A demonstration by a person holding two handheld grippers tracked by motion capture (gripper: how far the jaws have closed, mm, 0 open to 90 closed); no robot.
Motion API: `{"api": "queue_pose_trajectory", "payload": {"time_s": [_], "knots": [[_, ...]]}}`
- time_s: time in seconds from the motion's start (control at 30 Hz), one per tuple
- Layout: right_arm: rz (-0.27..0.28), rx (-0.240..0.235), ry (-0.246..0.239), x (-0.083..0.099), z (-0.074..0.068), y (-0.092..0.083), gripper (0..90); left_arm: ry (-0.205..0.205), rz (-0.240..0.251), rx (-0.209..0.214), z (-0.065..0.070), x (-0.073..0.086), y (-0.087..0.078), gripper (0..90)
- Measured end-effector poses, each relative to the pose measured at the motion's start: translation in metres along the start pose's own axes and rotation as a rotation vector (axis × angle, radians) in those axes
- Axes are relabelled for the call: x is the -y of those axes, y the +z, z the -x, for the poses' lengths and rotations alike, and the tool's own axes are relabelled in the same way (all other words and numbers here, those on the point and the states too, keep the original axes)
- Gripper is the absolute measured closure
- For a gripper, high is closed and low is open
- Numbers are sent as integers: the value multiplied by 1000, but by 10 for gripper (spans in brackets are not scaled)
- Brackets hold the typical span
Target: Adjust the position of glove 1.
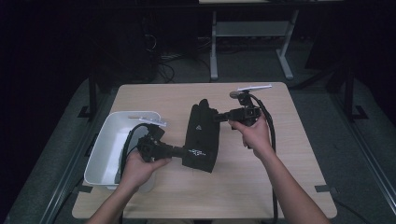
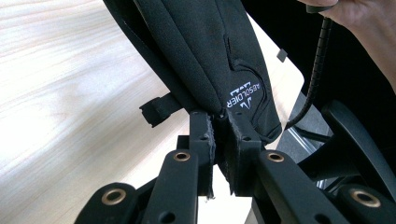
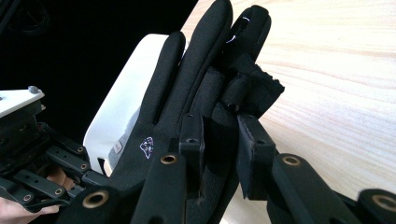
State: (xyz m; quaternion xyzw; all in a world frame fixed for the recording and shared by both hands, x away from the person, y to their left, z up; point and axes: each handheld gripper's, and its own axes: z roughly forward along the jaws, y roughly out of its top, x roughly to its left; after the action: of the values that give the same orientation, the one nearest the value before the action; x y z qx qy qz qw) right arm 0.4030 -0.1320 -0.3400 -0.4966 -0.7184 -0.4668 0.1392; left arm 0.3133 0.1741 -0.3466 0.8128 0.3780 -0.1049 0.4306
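The left gripper's (image 1: 180,151) fingers (image 2: 201,135) are pressed together on the cuff end of a black glove (image 1: 201,135), pinching the fabric beside its white printed logo. The right gripper's (image 1: 223,116) fingers (image 3: 254,140) are clamped on the other end, with a bunch of the glove's finger part gathered between them; they stand a little apart only because the wad of cloth fills the gap.

Between the two grips the glove hangs stretched, lifted off the worktop (image 1: 261,177) as far as the high view lets one judge. Its long axis runs from the near left, at the cuff, to the far right, at the fingertips, so each gripper pulls outward along that line. In the right gripper view the glove's free fingers point up and away, past the clamped bunch.

The white bin (image 1: 105,149) sits at the left edge of the worktop, touching or just beside the person's left hand (image 1: 140,170). The left gripper is therefore the nearer one to it, and the right hand (image 1: 254,135) is well apart from it. If the glove is meant for the bin, the carry goes leftward, cuff end leading, and the right grip would probably have to follow across or let go first.
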Motion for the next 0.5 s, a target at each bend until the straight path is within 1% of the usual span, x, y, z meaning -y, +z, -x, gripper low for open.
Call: {"api": "queue_pose_trajectory", "payload": {"time_s": [0.1,0.2,0.23,0.3,0.43,0.47,0.5], "knots": [[-4,11,-13,-1,-4,2,736,1,2,-2,1,1,-3,825],[-7,8,-16,-3,-8,3,735,-4,12,-5,2,3,-6,825],[-9,10,-20,-3,-9,3,736,5,11,-5,2,3,-8,825],[-8,11,-29,-4,-12,4,735,-3,17,-8,3,4,-10,825],[-17,17,-33,-4,-17,7,735,2,16,-14,2,6,-14,825],[-17,16,-35,-5,-17,8,735,-6,17,-13,2,6,-15,825],[-17,15,-33,-5,-18,9,735,-1,18,-14,2,6,-16,825]]}}
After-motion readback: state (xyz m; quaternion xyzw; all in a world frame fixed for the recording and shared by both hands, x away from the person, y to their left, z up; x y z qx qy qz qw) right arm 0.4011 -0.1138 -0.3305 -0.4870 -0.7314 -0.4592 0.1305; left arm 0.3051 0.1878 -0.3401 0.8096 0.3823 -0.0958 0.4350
